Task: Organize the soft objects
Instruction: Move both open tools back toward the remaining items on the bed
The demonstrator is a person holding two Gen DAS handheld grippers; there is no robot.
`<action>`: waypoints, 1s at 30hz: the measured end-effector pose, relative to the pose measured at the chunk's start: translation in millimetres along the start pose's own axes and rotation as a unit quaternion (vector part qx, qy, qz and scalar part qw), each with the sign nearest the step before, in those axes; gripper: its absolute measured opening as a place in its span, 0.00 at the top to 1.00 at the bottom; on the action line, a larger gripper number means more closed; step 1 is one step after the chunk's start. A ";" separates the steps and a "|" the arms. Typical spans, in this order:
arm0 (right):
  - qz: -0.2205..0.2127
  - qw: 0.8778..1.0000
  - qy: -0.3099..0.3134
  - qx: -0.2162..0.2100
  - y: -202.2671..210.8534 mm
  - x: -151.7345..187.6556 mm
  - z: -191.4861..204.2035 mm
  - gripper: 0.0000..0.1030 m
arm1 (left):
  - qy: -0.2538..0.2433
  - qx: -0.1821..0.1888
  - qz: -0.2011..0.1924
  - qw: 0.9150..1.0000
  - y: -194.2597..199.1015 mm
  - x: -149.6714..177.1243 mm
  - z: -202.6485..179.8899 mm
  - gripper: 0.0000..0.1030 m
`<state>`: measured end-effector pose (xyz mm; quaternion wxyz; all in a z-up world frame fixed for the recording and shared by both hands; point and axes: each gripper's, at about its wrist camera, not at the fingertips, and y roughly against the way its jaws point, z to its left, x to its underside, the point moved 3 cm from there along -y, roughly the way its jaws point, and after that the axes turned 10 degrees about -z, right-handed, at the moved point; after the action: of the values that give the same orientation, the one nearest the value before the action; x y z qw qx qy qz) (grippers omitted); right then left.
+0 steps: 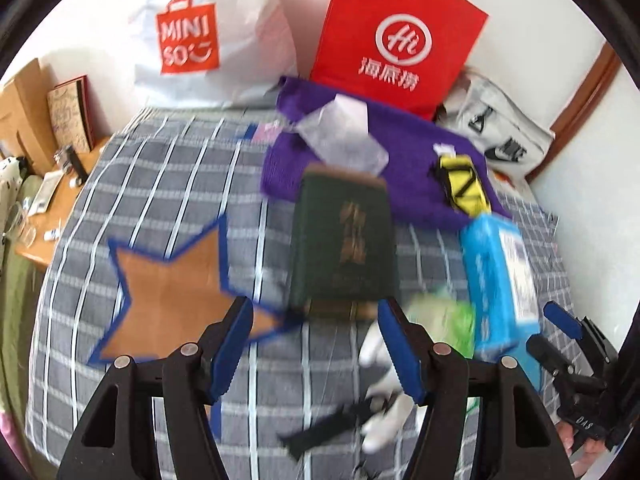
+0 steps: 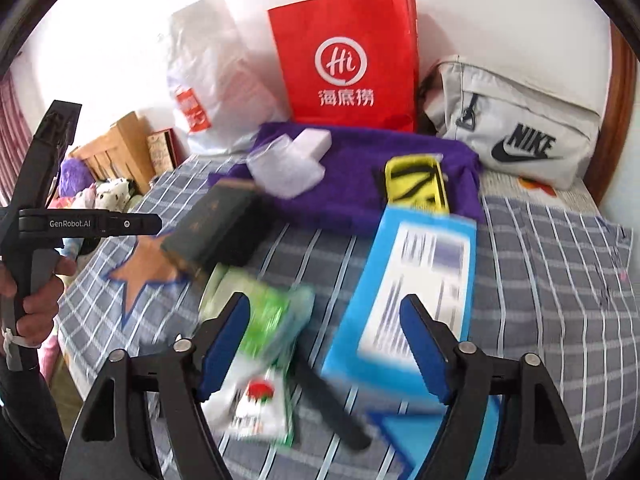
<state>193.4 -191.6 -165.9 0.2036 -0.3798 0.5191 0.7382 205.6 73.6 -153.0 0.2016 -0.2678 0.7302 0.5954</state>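
On the checked bed (image 1: 160,184) lie a purple towel (image 1: 400,152) (image 2: 352,176), a dark green book (image 1: 344,244) (image 2: 212,224), a blue box (image 1: 500,276) (image 2: 408,292), a green and white packet (image 1: 444,320) (image 2: 260,360), a yellow pouch (image 1: 460,188) (image 2: 416,180) and a clear plastic bag (image 1: 340,132) (image 2: 288,164). My left gripper (image 1: 316,344) is open and empty, just short of the book. My right gripper (image 2: 324,348) is open and empty, over the packet and the blue box. It also shows in the left wrist view (image 1: 568,344).
A red paper bag (image 1: 396,32) (image 2: 348,60), a white Miniso bag (image 1: 200,36) (image 2: 212,80) and a grey Nike bag (image 1: 500,132) (image 2: 516,124) stand along the wall. A star patch (image 1: 172,284) (image 2: 148,268) is on the cover. A wooden side table (image 1: 52,208) stands left of the bed.
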 end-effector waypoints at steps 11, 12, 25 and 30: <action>0.044 0.999 -0.013 0.014 11.4 68.2 -11.6 0.44 | 0.019 0.001 0.020 1.000 10.4 76.4 15.6 0.40; 0.047 0.999 -0.008 0.016 8.5 70.8 -10.6 0.44 | 0.015 -0.002 0.021 1.000 11.1 79.3 16.4 0.40; 0.058 0.996 0.056 0.033 -40.1 81.0 -1.2 0.47 | 0.012 0.000 0.017 1.000 11.3 90.8 30.4 0.38; 0.061 0.996 0.070 0.011 -26.5 87.4 1.6 0.82 | 0.011 0.007 0.021 1.000 7.7 93.5 23.9 0.38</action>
<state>156.3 -188.4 -249.3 0.1254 -0.3954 0.5623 0.7154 127.6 84.0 -209.5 0.1828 -0.2572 0.7418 0.5918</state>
